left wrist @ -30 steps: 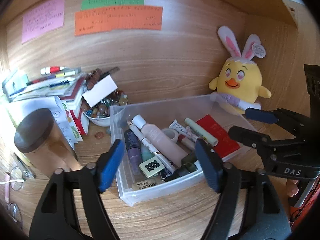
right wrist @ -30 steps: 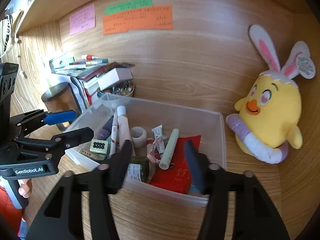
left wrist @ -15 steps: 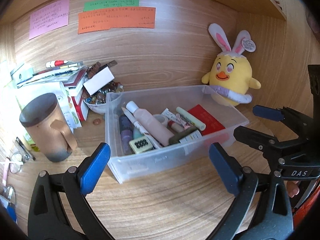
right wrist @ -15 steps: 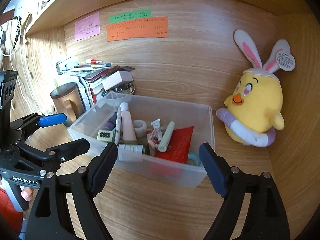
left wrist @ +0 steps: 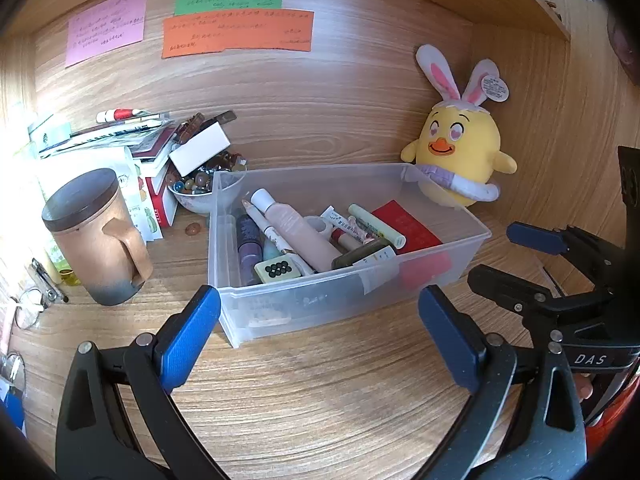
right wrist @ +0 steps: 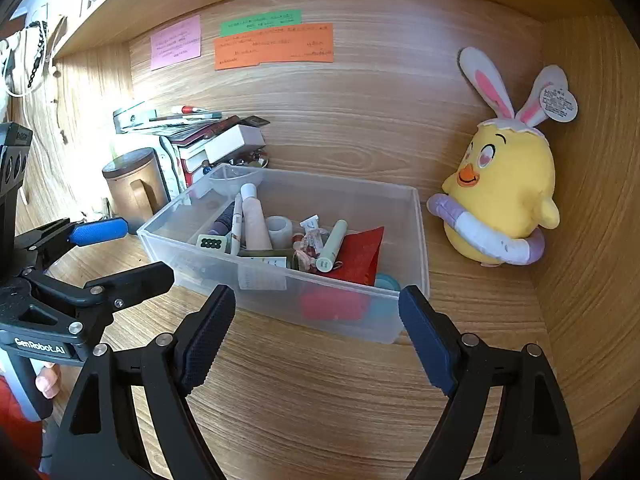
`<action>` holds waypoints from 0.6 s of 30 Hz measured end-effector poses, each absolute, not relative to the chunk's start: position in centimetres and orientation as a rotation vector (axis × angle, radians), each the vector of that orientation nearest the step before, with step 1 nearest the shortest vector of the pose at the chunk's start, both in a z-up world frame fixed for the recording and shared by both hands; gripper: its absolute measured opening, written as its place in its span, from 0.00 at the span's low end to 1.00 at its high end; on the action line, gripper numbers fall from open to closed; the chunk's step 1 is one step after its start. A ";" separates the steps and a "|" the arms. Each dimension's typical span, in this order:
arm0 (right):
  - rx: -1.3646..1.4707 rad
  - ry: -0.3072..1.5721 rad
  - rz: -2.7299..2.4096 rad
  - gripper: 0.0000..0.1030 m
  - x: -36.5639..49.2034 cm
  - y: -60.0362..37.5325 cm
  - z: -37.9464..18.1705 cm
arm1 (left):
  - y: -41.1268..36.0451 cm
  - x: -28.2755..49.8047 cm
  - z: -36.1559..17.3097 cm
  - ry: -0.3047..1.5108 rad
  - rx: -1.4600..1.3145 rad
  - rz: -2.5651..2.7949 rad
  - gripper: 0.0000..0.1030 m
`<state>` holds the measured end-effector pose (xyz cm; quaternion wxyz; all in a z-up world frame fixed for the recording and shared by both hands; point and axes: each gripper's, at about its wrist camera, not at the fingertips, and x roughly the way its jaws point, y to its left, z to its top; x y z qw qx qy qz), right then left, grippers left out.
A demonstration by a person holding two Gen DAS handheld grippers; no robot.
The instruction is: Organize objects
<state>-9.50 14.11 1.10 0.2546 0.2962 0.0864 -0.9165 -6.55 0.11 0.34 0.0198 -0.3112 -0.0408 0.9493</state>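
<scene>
A clear plastic bin [left wrist: 312,304] [right wrist: 352,312] sits on the wooden desk, filled with small items: a pink bottle [left wrist: 300,232], a pale green tube [left wrist: 376,224] [right wrist: 332,244], a red packet [left wrist: 408,224] [right wrist: 360,252], a dice-like tile [left wrist: 278,270] [right wrist: 210,243] and tape. My left gripper [left wrist: 320,336] is open and empty, just in front of the bin. My right gripper [right wrist: 316,336] is open and empty, also in front of the bin. Each gripper shows at the edge of the other's view.
A yellow bunny-eared chick plush [left wrist: 460,160] [right wrist: 504,200] stands right of the bin by the side wall. A brown lidded mug [left wrist: 96,236] [right wrist: 134,188], a bowl of beads [left wrist: 196,188] and a stack of books [left wrist: 132,148] stand to the left. Sticky notes [left wrist: 236,32] hang on the back wall.
Both grippers have pulled back from over the bin toward the desk's front and opened wider. Nothing was taken out of the bin.
</scene>
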 end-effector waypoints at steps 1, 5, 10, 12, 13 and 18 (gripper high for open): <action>0.806 0.231 -2.488 0.79 -9.5 14.1 1.1 | 0.1 -6.5 0.3 -0.130 -0.967 2.946 0.98; 0.810 0.226 -2.487 0.79 -9.5 14.2 1.0 | 0.1 -6.6 0.0 -0.145 -0.981 2.937 0.98; 0.815 0.221 -2.480 0.79 -9.5 14.1 0.9 | 0.2 -6.6 -0.2 -0.145 -0.991 2.934 0.98; 0.814 0.217 -2.478 0.80 -9.5 14.1 0.9 | 0.2 -6.6 -0.1 -0.146 -0.989 2.935 0.98; 0.815 0.214 -2.478 0.80 -9.5 14.2 0.9 | 0.2 -6.6 -0.1 -0.147 -0.989 2.933 0.98; 0.820 0.203 -2.471 0.80 -9.5 14.2 0.9 | 0.3 -6.6 0.0 -0.146 -0.989 2.934 0.98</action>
